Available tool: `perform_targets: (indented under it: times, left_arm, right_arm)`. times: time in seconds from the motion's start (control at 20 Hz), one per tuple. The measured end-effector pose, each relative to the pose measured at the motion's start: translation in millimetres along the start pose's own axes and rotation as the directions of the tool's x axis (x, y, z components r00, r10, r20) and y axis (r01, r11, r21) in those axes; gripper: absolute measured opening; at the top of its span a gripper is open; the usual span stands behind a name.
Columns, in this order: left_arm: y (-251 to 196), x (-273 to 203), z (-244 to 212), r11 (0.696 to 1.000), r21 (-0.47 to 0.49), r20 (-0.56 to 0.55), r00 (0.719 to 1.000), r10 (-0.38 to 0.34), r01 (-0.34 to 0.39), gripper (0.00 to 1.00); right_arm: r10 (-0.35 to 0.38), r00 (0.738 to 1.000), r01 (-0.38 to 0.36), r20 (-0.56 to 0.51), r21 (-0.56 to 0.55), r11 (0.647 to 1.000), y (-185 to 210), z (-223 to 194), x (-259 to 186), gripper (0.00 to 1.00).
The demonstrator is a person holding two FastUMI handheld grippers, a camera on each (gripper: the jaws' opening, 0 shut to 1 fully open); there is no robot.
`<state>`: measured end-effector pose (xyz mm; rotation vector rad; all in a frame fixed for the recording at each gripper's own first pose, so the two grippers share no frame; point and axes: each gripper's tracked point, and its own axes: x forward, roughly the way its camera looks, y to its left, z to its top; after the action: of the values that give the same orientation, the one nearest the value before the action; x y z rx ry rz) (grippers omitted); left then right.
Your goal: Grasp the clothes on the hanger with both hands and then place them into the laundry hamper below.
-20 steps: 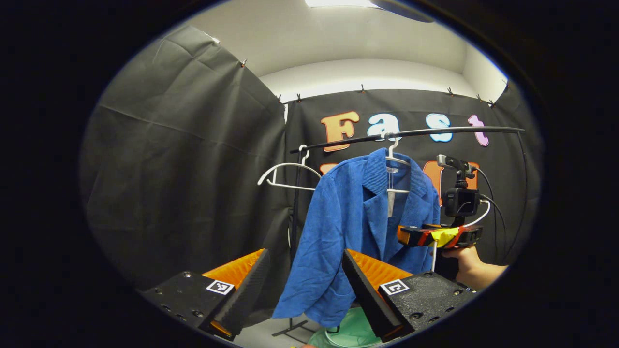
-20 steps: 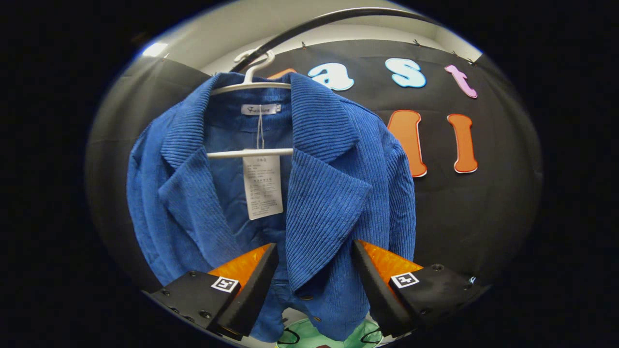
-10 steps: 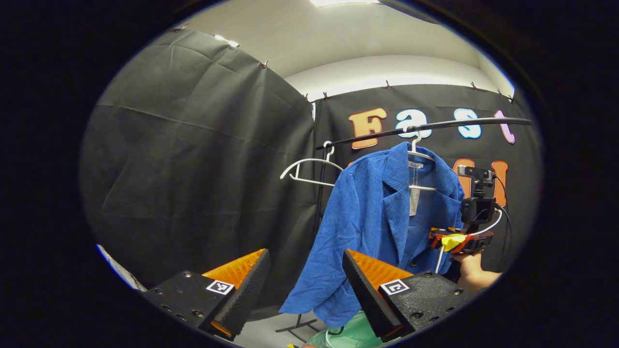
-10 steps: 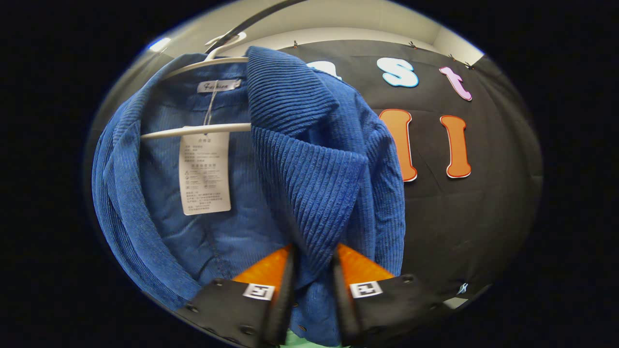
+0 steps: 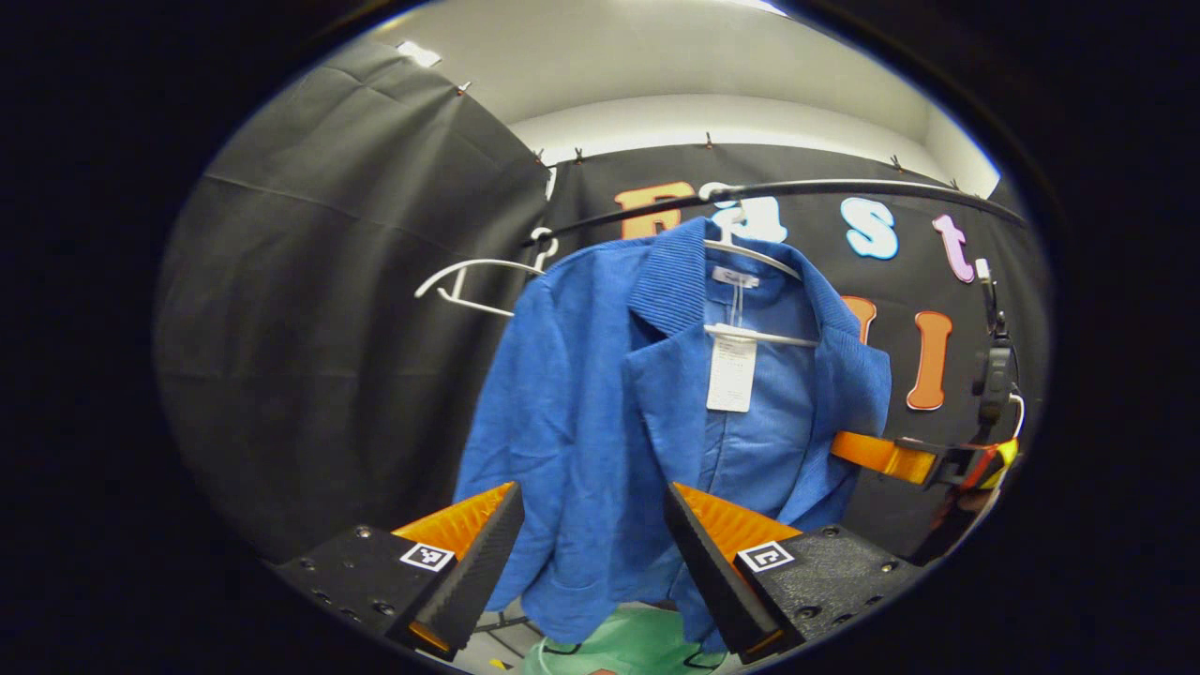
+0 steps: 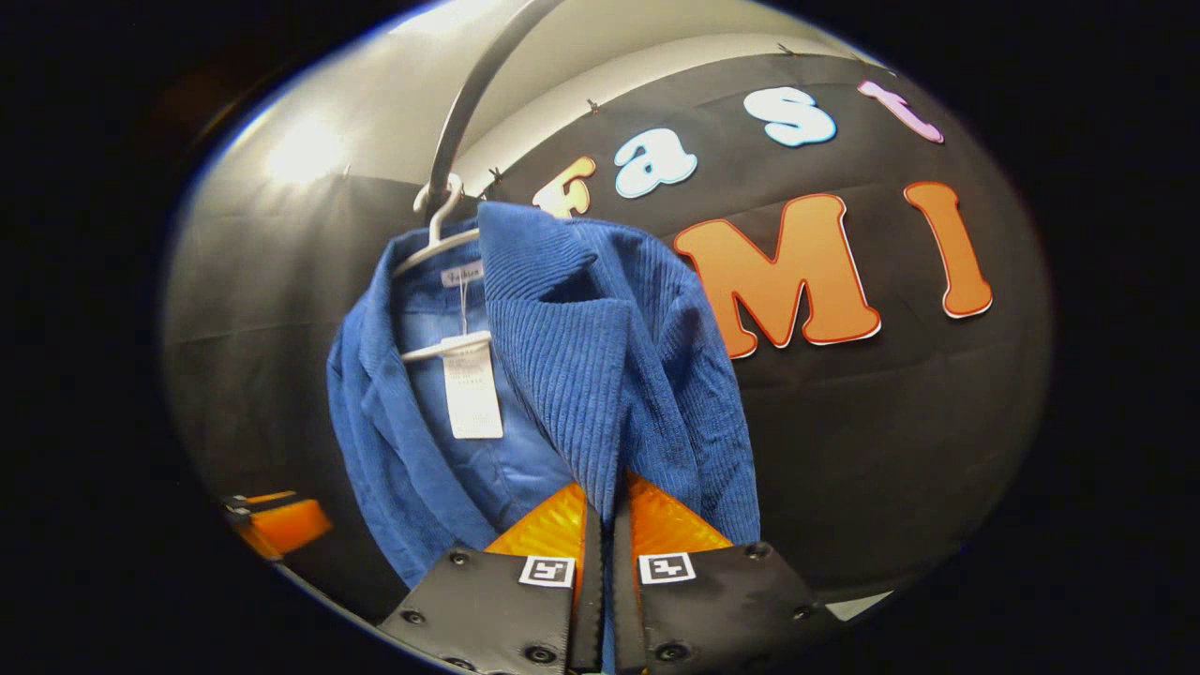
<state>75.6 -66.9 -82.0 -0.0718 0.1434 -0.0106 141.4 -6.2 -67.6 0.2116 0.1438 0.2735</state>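
Observation:
A blue corduroy jacket (image 5: 600, 412) hangs on a white hanger (image 5: 759, 333) from a black rail (image 5: 844, 187). In the left gripper view my left gripper (image 5: 591, 502) stands open just in front of the jacket's left front panel, and cloth shows between its fingers. At the right of that view the right gripper (image 5: 881, 457) holds the jacket's other front edge. In the right gripper view my right gripper (image 6: 605, 487) is shut on the lapel side of the jacket (image 6: 600, 347), below the hanger (image 6: 436, 248). A pale green laundry hamper (image 5: 637, 647) sits under the jacket.
An empty white hanger (image 5: 469, 281) hangs on the rail left of the jacket. The rail (image 6: 469, 94) curves overhead in the right gripper view, and the left gripper (image 6: 281, 520) shows low at the left. Black cloth walls close the booth behind and to the left.
The right gripper closed on the jacket's front edge and drew back, pulling the cloth with it. The left gripper came closer to the jacket, still open.

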Motion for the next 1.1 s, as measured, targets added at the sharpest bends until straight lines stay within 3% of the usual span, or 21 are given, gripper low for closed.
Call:
perform_targets:
  times: [0.1,0.3,0.5,0.6,0.65,0.8,0.9,1.0,1.1]
  left_arm:
    - [-24,23,-10,0.998,-0.023,-0.013,0.998,-0.054,0.053,0.92]
    - [-44,63,-12,0.991,-0.096,0.001,0.996,-0.094,0.094,0.92]
    - [-32,97,-9,0.979,-0.184,0.043,0.995,-0.085,0.092,0.95]
    - [-17,109,-8,0.981,-0.18,0.061,0.997,-0.054,0.064,0.89]
    - [-5,113,-8,0.986,-0.159,0.066,0.997,-0.032,0.042,0.92]
    - [39,112,-5,0.997,-0.041,0.088,0.994,0.068,-0.065,0.42]
    - [42,110,5,1.0,-0.016,0.101,0.995,0.028,-0.026,0.08]
    - [56,99,20,1.0,0.011,0.131,0.991,0.023,-0.025,0.02]
    - [77,81,46,0.994,0.077,0.185,0.98,0.068,-0.083,0.04]
  right_arm:
    - [0.073,0.997,-0.074,0.039,0.03,0.997,3,17,-18,0.12]
    - [0.114,0.99,-0.11,0.081,-0.052,0.993,12,39,-54,0.12]
    - [0.057,0.987,-0.037,0.149,-0.132,0.991,21,61,-81,0.12]
    - [0.012,0.985,0.014,0.172,-0.152,0.988,16,67,-87,0.12]
    - [-0.006,0.985,0.034,0.174,-0.162,0.986,14,68,-89,0.12]
    - [-0.007,0.987,0.039,0.159,-0.204,0.978,21,66,-86,0.12]
    - [0.007,0.988,0.03,0.154,-0.236,0.971,24,68,-83,0.12]
    - [0.013,0.988,0.025,0.151,-0.25,0.968,30,64,-82,0.11]
    - [0.012,0.987,0.026,0.161,-0.232,0.972,29,65,-75,0.12]
